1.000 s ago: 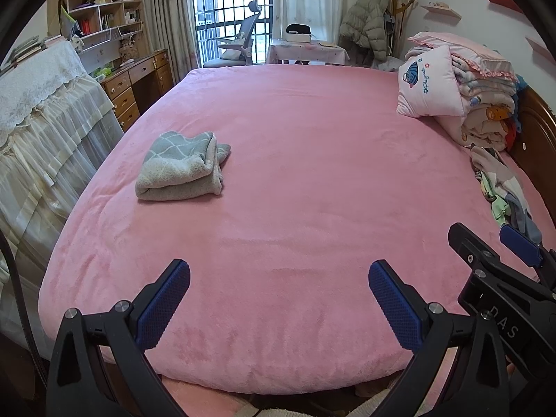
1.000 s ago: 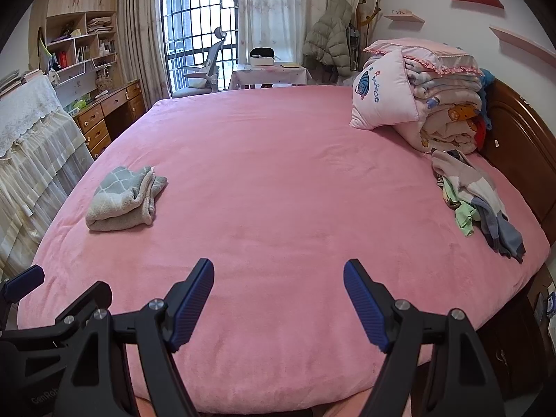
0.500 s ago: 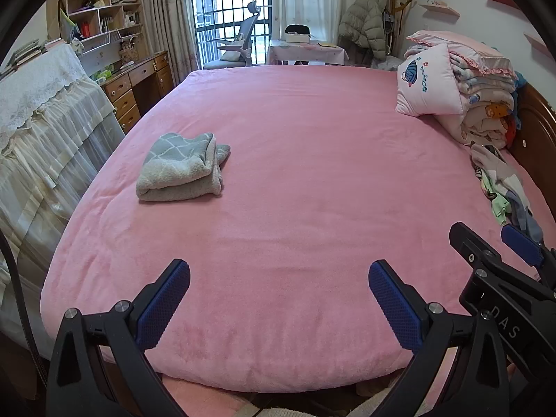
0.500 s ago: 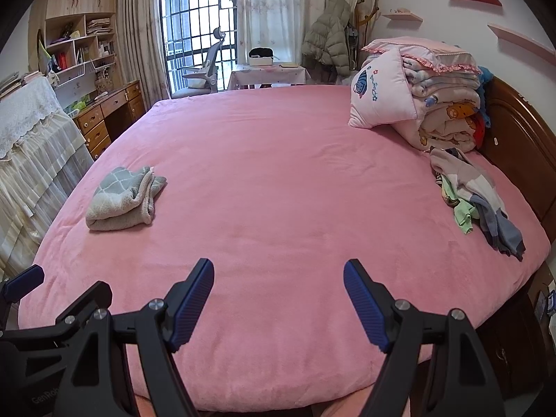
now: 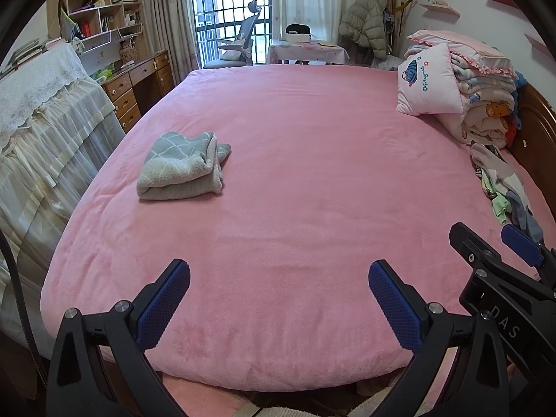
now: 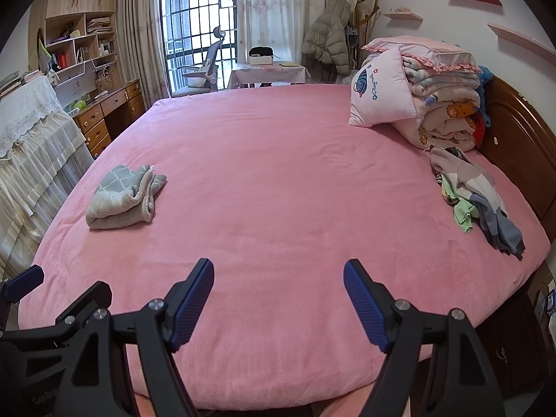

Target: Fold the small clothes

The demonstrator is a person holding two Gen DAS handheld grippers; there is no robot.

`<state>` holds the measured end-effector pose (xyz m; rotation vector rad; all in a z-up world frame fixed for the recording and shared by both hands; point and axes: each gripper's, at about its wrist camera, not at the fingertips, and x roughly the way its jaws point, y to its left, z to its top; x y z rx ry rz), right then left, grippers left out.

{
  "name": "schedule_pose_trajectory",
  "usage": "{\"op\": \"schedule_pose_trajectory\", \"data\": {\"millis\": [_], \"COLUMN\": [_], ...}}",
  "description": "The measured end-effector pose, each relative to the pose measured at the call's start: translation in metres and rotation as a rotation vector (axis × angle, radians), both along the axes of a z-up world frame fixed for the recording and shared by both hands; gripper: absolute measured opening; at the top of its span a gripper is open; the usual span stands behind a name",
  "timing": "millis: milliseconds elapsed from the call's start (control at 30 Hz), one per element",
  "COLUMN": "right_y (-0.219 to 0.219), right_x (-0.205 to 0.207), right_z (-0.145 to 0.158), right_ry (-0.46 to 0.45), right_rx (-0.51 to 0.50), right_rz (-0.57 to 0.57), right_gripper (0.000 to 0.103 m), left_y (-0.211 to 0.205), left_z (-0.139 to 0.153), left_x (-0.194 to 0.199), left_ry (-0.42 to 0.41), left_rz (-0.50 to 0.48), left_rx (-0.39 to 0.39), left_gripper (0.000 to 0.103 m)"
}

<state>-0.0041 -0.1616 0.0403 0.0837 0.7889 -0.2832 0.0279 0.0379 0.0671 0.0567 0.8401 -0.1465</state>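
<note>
Unfolded clothes [image 6: 476, 198] heaped, pink bed [image 6: 278, 173]

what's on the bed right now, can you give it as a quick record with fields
surface: pink bed
folded: grey towel, on the bed's left side
unfolded: pile of small clothes, on the right by the headboard
stack: bedding with a pink pillow leaning on it, far right
left tongs: open, nothing in them, over the near edge
right tongs: open, nothing in them, over the near edge
</note>
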Motion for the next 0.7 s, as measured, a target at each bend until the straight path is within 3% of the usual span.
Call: {"op": "schedule_pose_trajectory", "data": {"millis": [700], "right_y": [0.0002], "right_x": [0.0], "right_z": [0.0006], "right_ry": [0.0], "right_rx": [0.0], "right_rz": [0.0], "right_gripper": [0.078], "left_y": [0.0011], "left_z": [0.0003], "left_x": [0.0009], "left_ry": [0.001], "left_rz": [-0.001], "left_rx": [-0.001], "left_gripper": [0.102]}}
